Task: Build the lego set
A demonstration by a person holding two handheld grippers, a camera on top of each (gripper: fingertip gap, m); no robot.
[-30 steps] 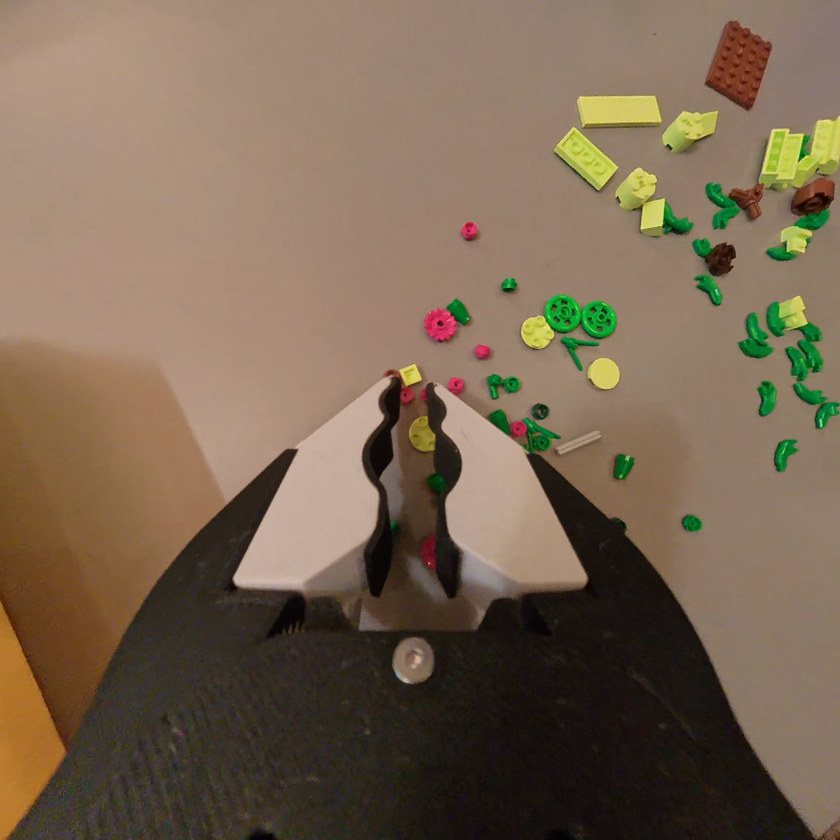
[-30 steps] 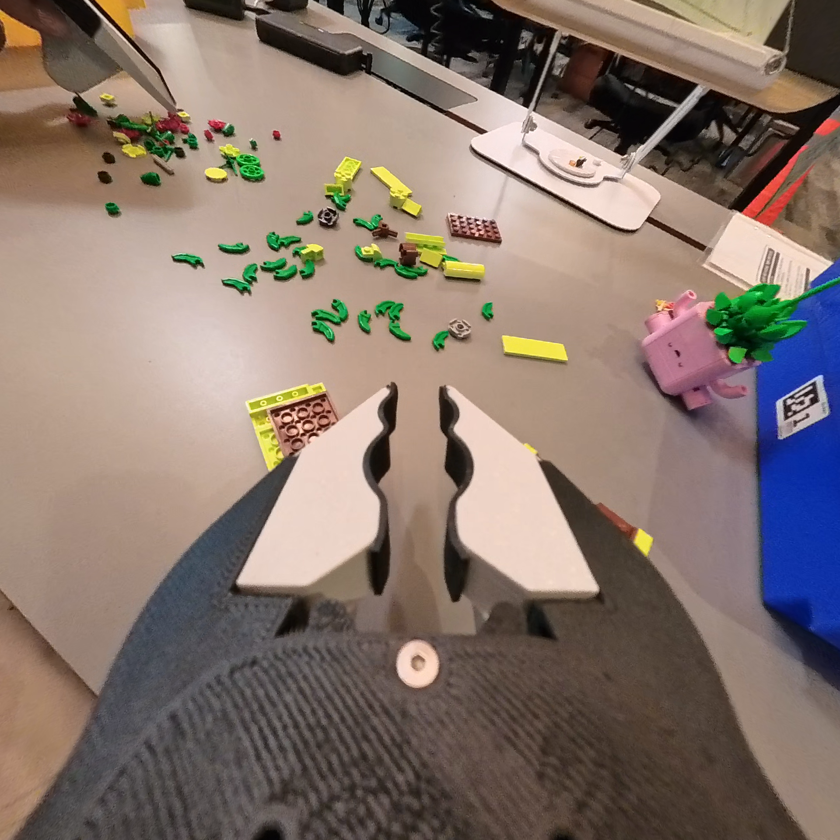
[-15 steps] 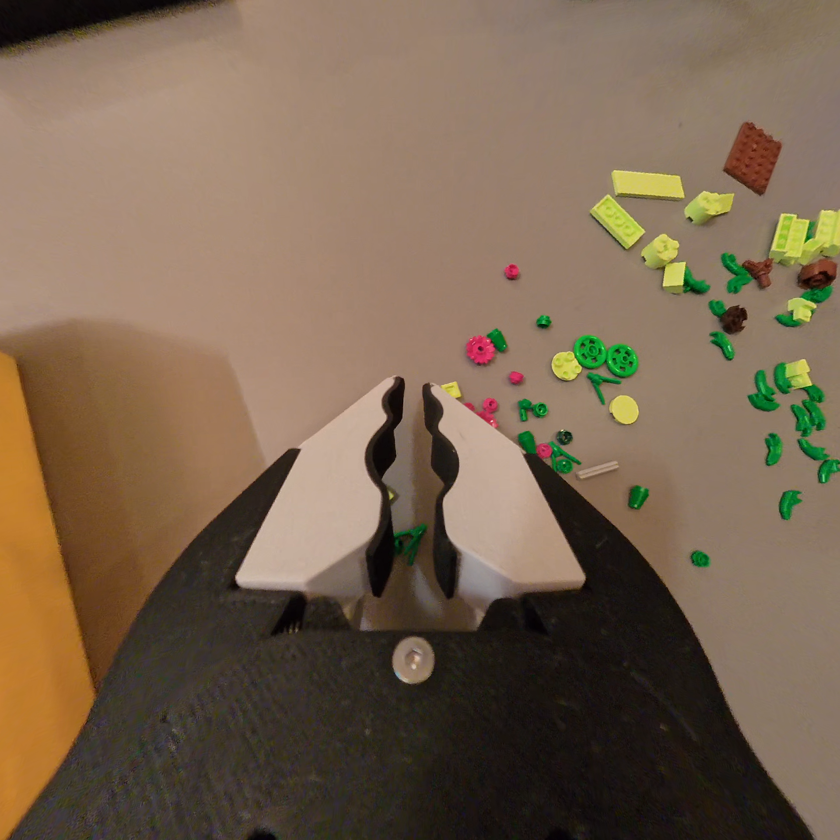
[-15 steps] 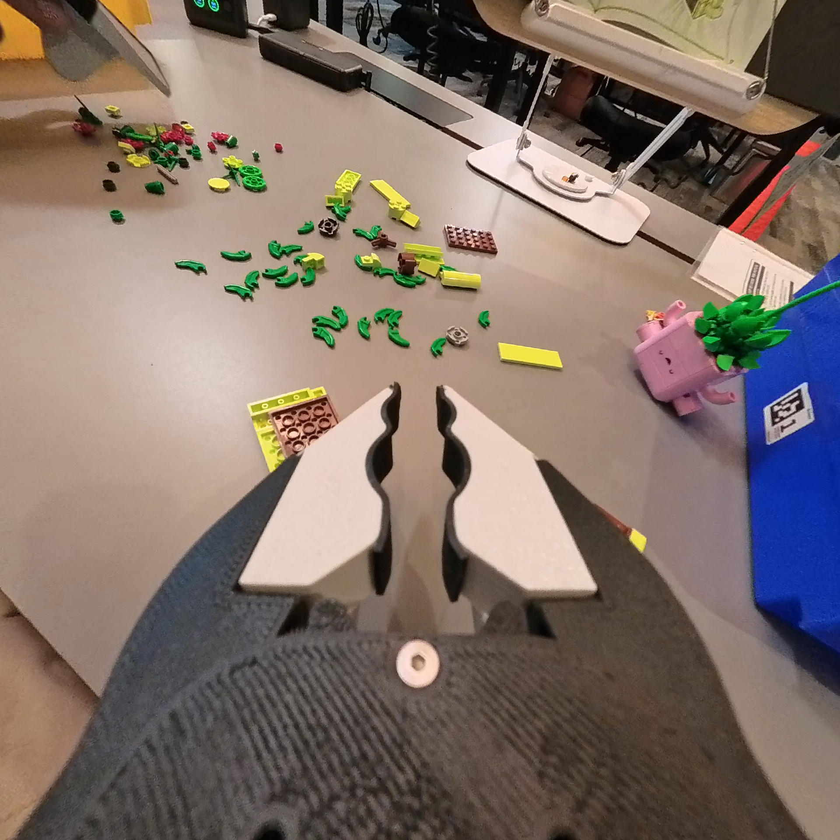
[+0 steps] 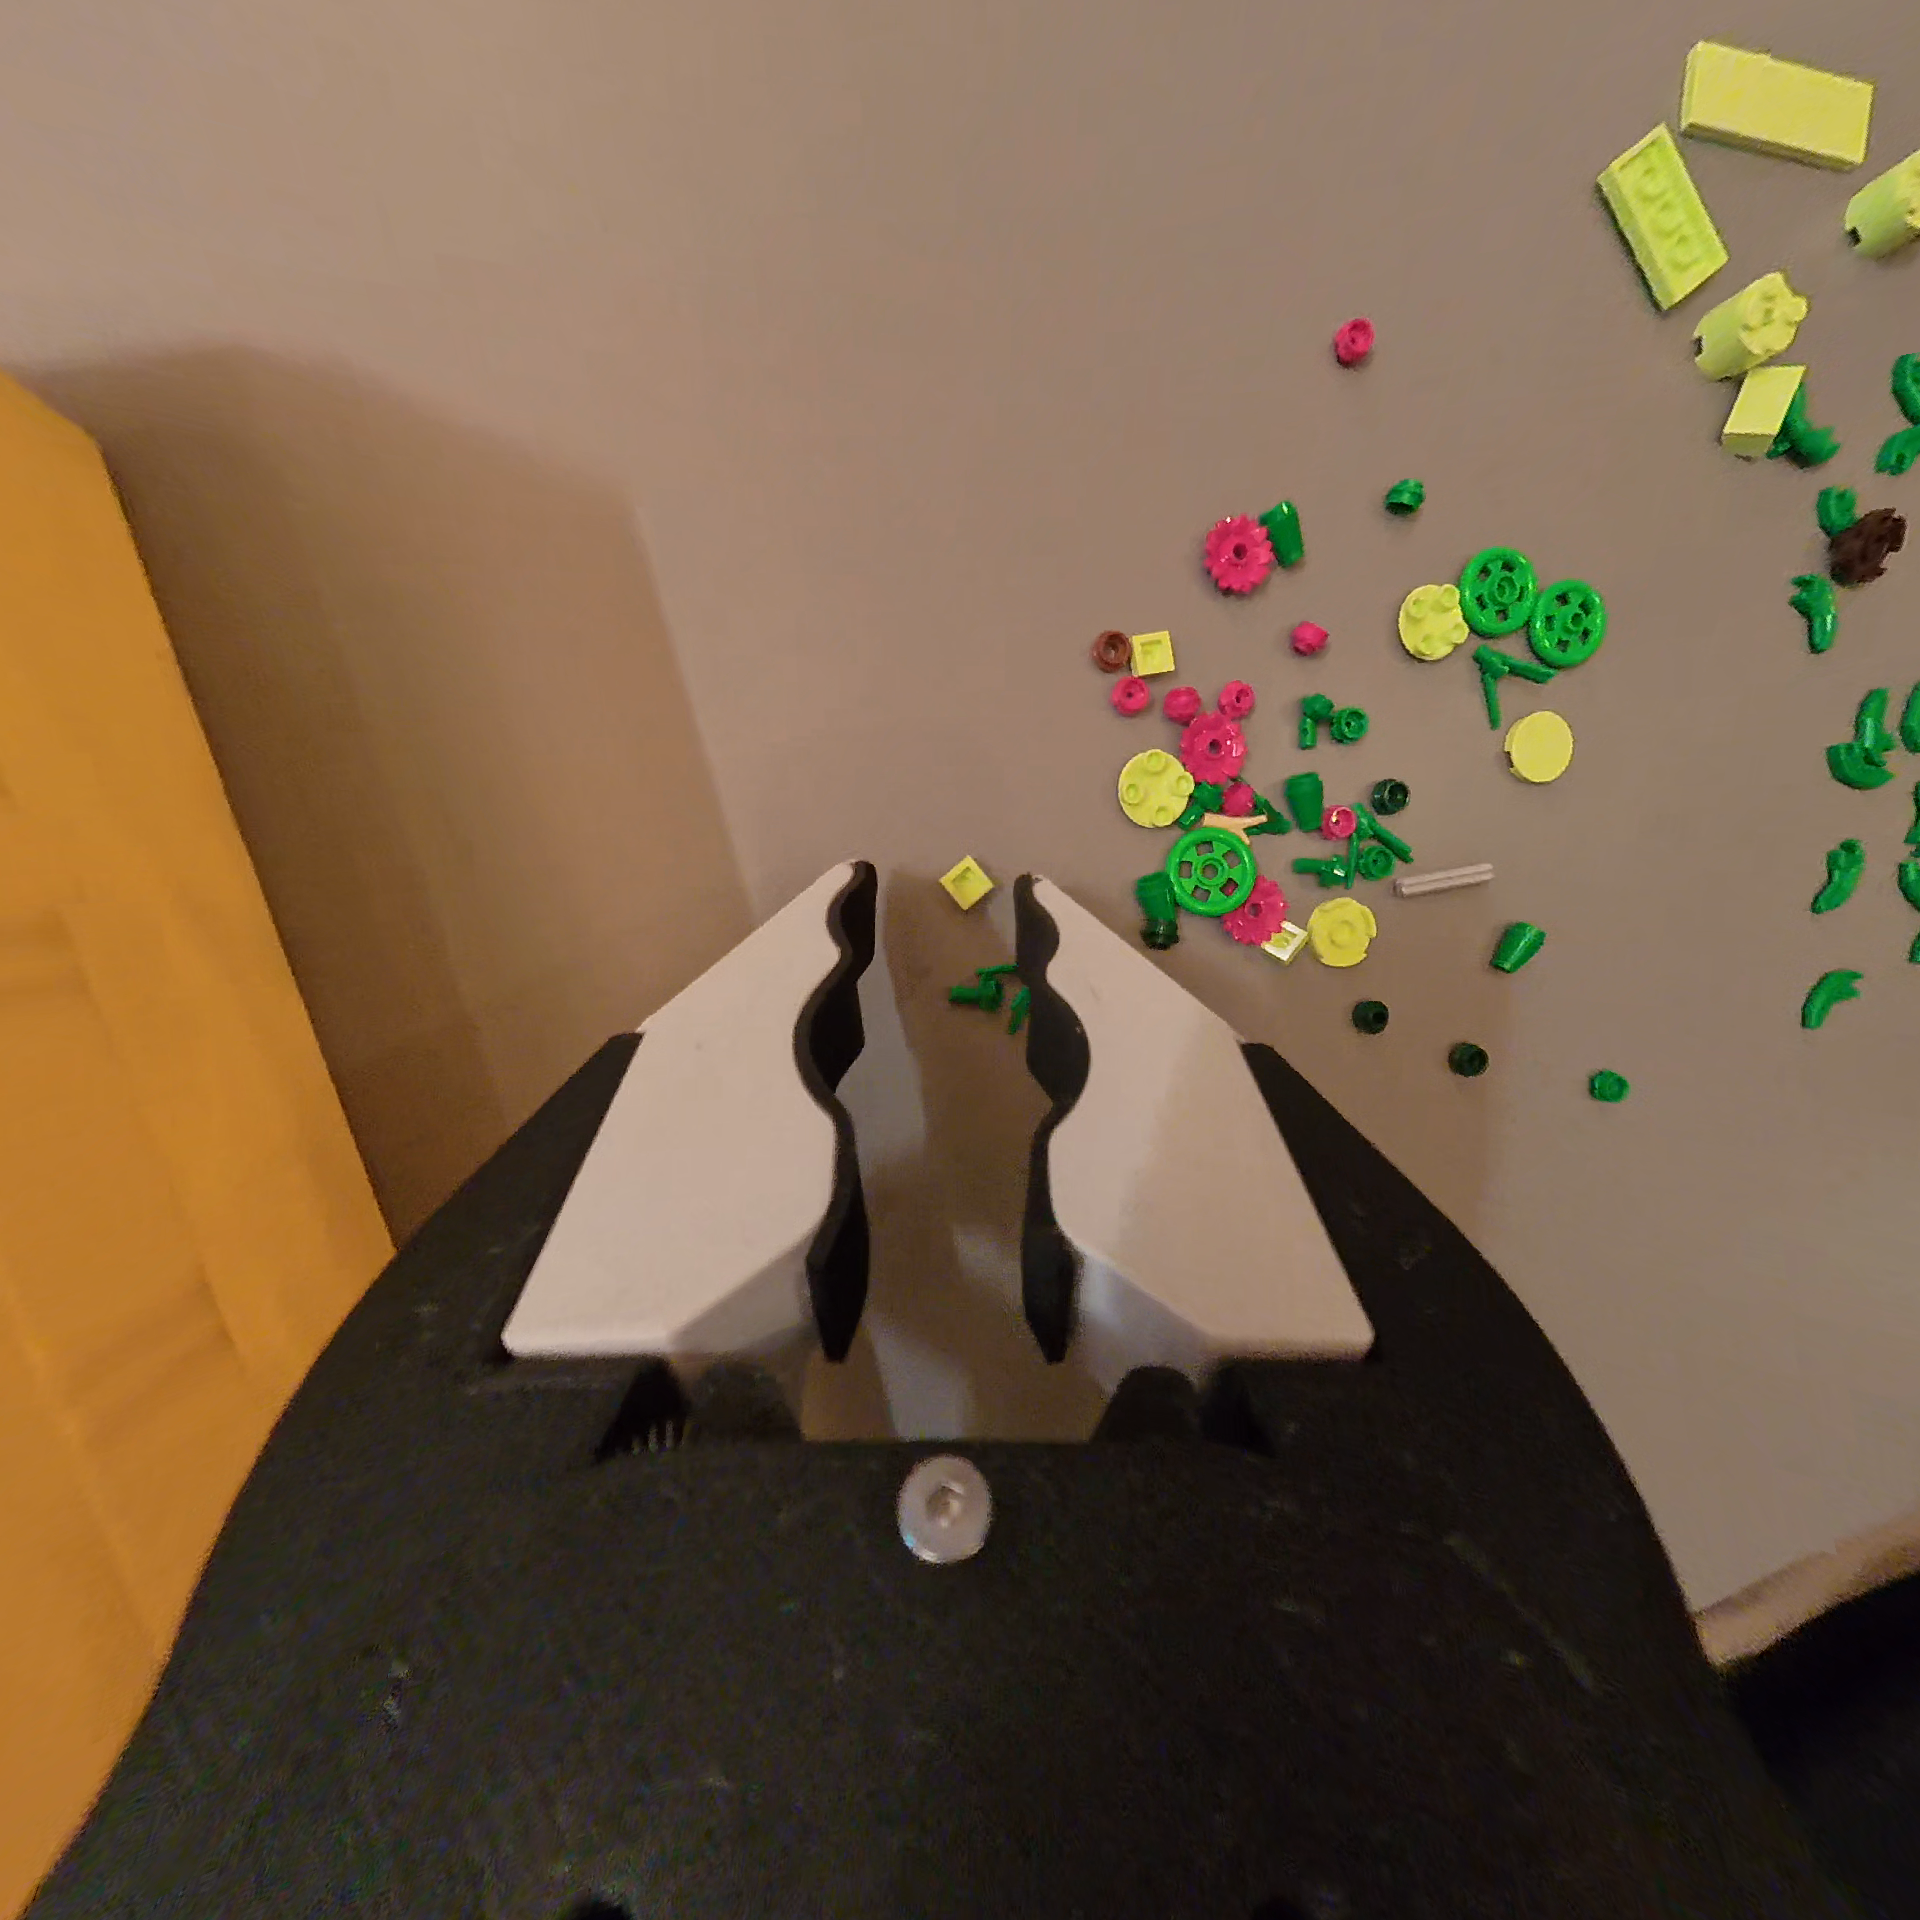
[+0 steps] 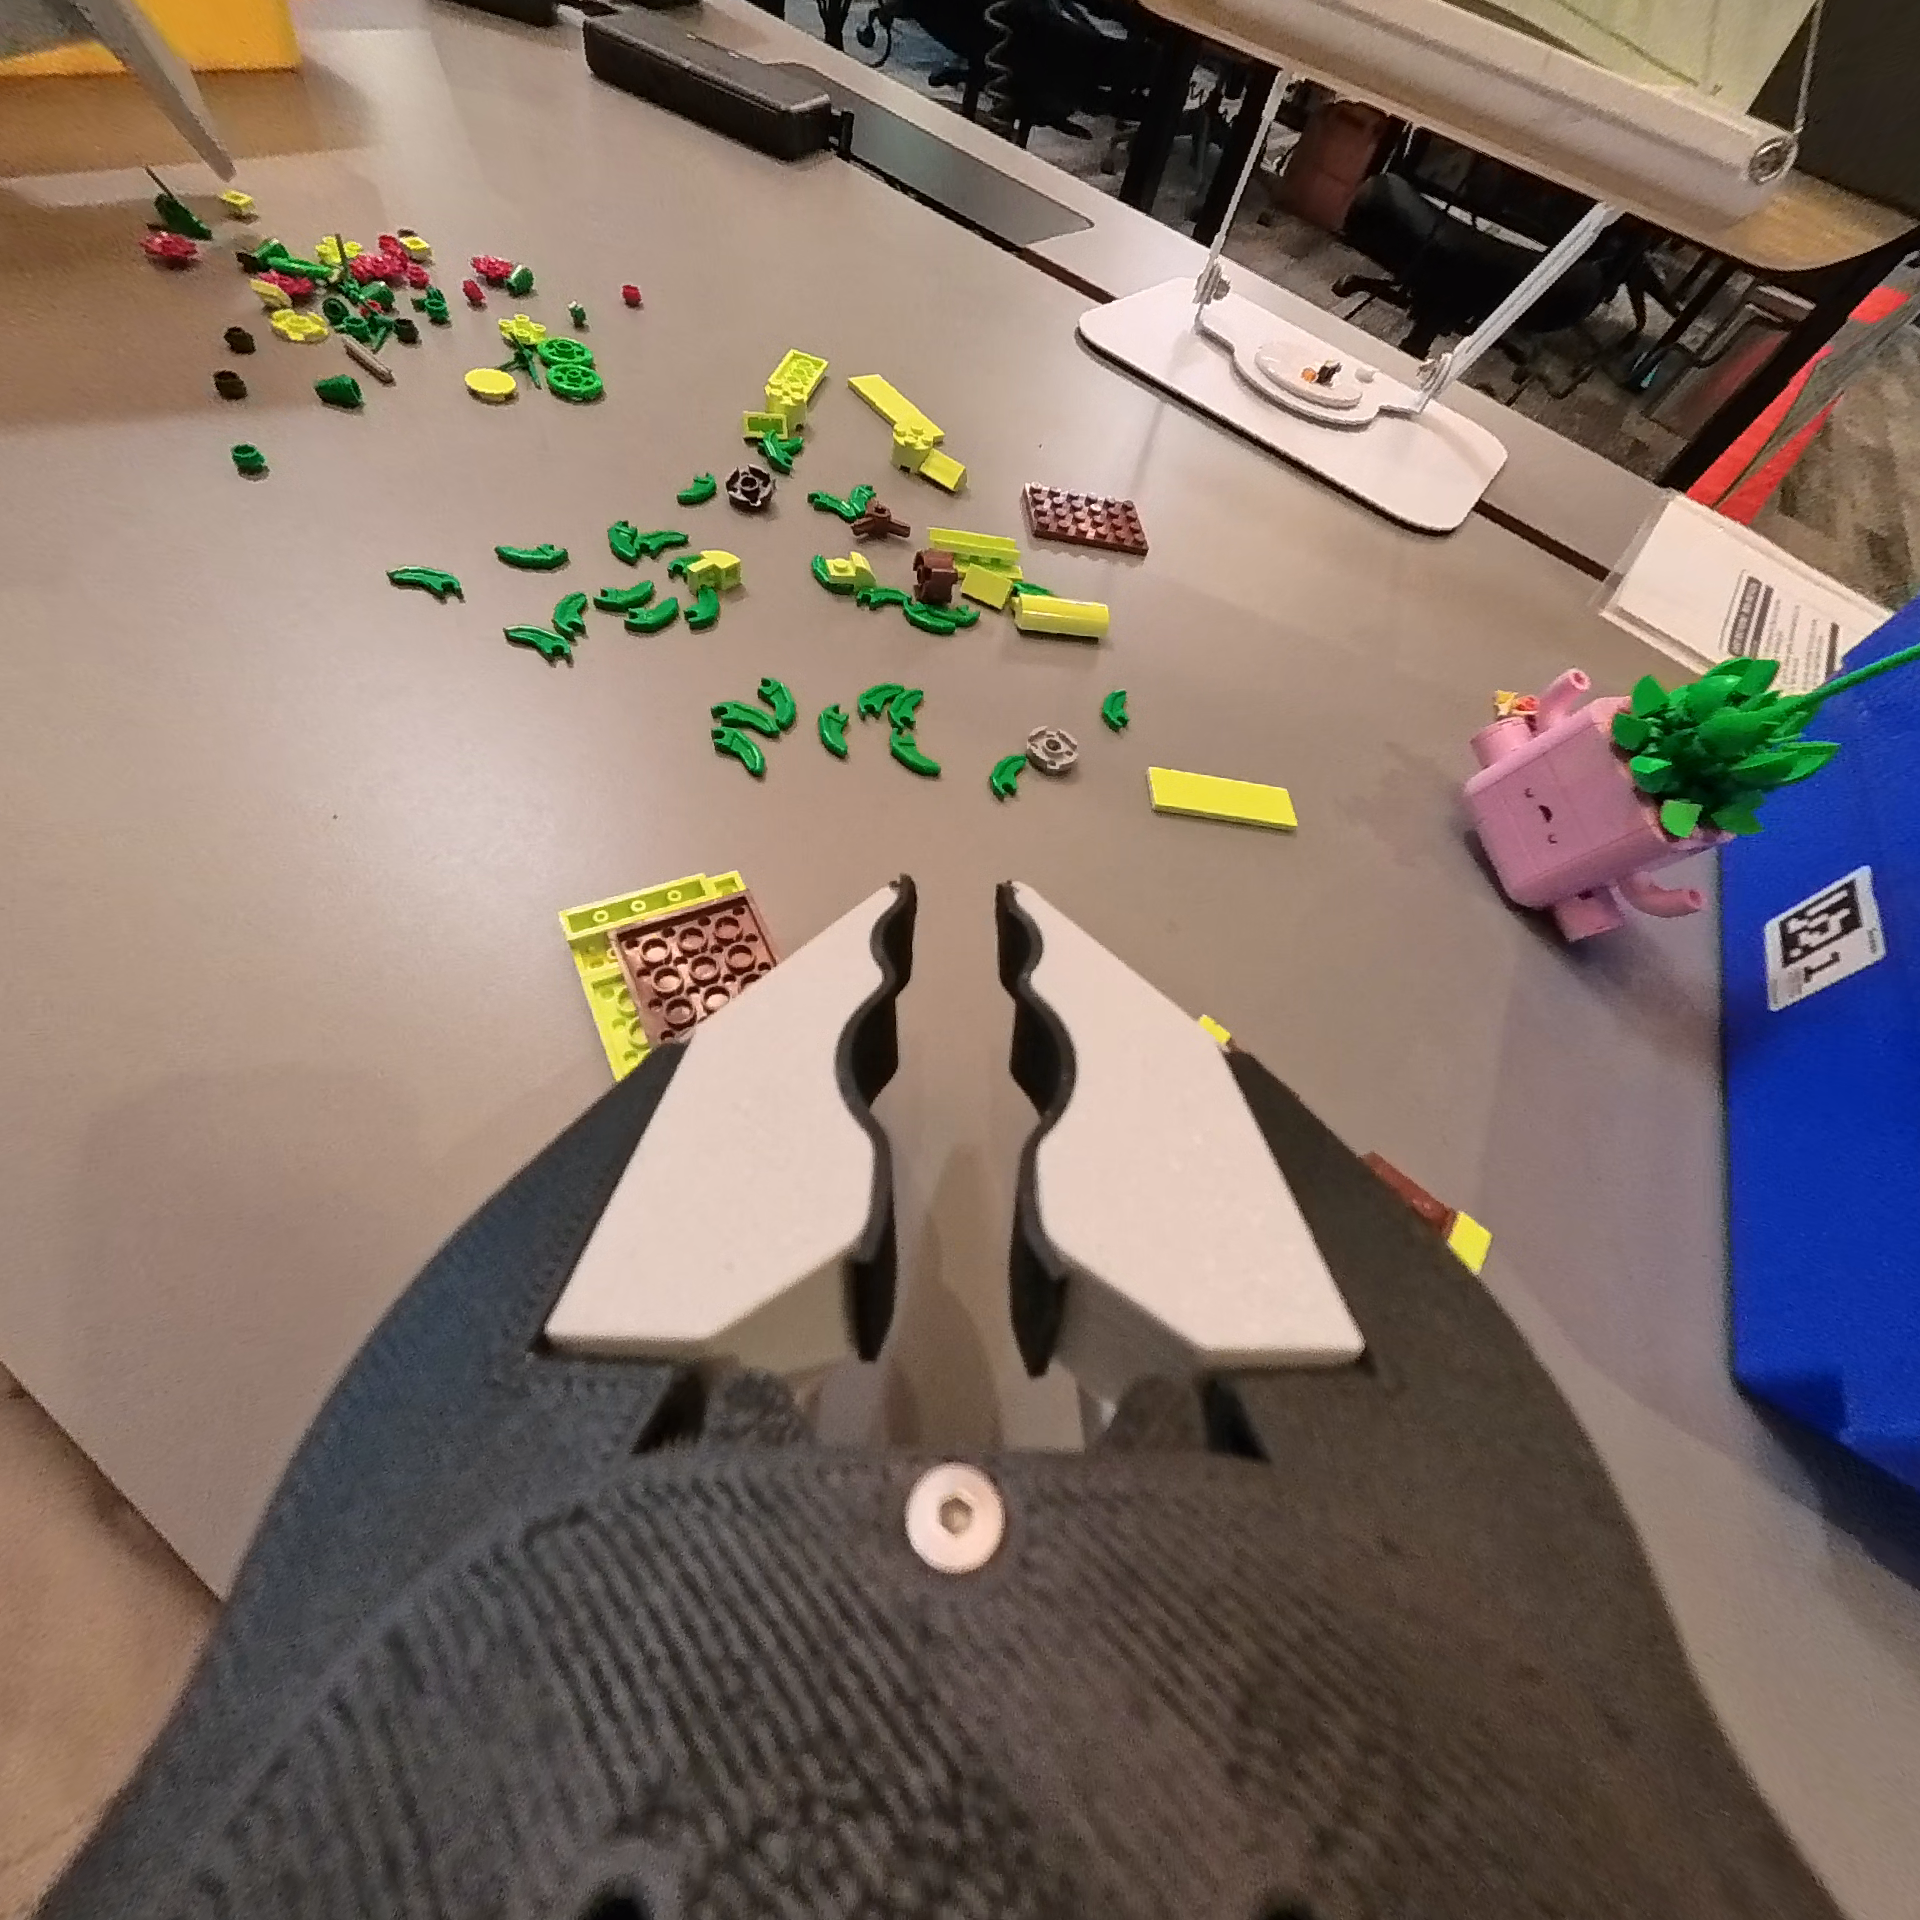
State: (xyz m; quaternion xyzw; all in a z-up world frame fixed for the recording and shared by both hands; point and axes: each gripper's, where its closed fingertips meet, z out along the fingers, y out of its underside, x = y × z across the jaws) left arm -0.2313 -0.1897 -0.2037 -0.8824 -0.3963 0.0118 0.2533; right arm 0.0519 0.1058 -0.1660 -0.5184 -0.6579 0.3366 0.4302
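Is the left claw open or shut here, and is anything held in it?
Open and empty. The left claw shows a clear gap between its fingers, with bare table visible through it; a small lime tile lies there untouched.

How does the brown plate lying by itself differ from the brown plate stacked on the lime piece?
The lone brown plate lies studs up, directly on the table; the stacked brown plate shows round hollow sockets, so it looks underside up. The lone one is an oblong far from the right gripper; the stacked one looks square, sits on a lime plate, beside the jaws. Both are flat and brown.
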